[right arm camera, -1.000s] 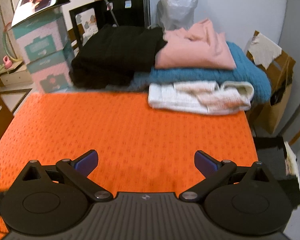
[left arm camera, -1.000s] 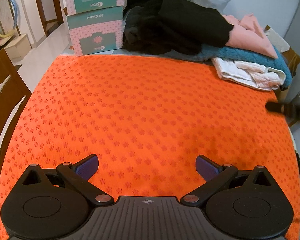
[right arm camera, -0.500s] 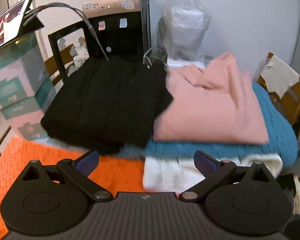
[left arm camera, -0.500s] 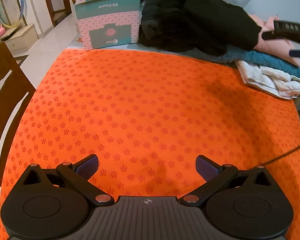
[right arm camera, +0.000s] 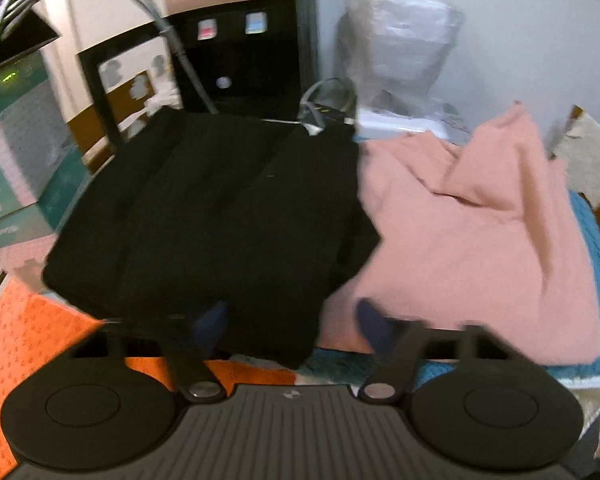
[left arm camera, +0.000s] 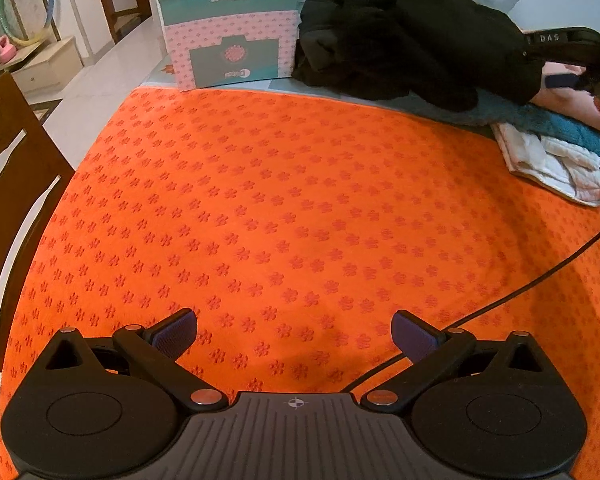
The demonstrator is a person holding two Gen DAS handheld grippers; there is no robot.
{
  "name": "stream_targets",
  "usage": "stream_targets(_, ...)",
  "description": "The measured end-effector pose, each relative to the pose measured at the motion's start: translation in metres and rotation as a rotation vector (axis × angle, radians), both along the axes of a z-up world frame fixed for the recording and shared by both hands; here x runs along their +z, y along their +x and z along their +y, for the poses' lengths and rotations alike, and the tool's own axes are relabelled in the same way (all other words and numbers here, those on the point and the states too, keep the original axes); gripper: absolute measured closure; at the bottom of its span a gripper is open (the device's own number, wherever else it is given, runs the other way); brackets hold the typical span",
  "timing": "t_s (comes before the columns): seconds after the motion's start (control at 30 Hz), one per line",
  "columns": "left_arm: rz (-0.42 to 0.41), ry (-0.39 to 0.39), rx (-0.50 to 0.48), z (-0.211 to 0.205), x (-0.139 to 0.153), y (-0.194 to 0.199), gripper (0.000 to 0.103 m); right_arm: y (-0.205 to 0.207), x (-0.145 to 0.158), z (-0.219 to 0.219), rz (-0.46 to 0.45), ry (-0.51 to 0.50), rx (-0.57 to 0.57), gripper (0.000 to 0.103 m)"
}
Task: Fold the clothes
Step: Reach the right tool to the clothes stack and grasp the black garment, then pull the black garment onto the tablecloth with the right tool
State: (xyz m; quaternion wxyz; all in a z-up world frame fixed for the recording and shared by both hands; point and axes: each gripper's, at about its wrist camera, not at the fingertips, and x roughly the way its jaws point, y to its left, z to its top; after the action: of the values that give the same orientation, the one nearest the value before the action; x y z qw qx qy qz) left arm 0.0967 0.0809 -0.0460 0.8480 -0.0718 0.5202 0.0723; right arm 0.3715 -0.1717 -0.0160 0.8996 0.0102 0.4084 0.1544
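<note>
My right claw (right arm camera: 290,322) is closing on the black garment (right arm camera: 220,216)'s near edge; it looks soft and floppy. Left claw (left arm camera: 294,338) gapes empty.

- Home setting, prob. a dining/living rm: table w/ orange floral cloth (left arm camera: 300,200), wooden chair (left arm camera: 8,168) beside it.
- Clothes heaped at far edge: black garment (right arm camera: 220,208), pink top (right arm camera: 480,232).
- Water dispenser (right arm camera: 240,32), hula hoop (left arm camera: 24,4), diaper boxes (left arm camera: 230,36) stood behind.
</note>
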Motion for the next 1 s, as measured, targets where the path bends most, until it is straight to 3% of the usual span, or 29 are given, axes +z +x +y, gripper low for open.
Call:
stream_targets(0.13, -0.004, 0.0, 0.002, 0.001, 0.002, -0.004, 0.0, -0.01, 0.009, 0.01, -0.026, -0.007, 0.004, 0.093)
stream_targets(0.47, -0.065, -0.014, 0.035, 0.009, 0.016, -0.016, 0.0, -0.077, 0.052, 0.015, -0.089, 0.071, 0.08, 0.095)
stream_targets(0.63, -0.093, -0.019, 0.038, 0.01, 0.025, -0.024, 0.0, -0.126, 0.059, 0.021, -0.069, 0.118, 0.129, 0.095)
stream_targets(0.83, -0.116, -0.022, 0.041, 0.013, 0.033, -0.034, 0.0, -0.197, 0.051, 0.034, 0.005, 0.161, 0.197, 0.095)
stream_targets(1.0, -0.118, -0.023, 0.051, 0.018, 0.033, -0.043, 0.0, -0.256, 0.023, 0.05, 0.128, 0.167, 0.271, 0.096)
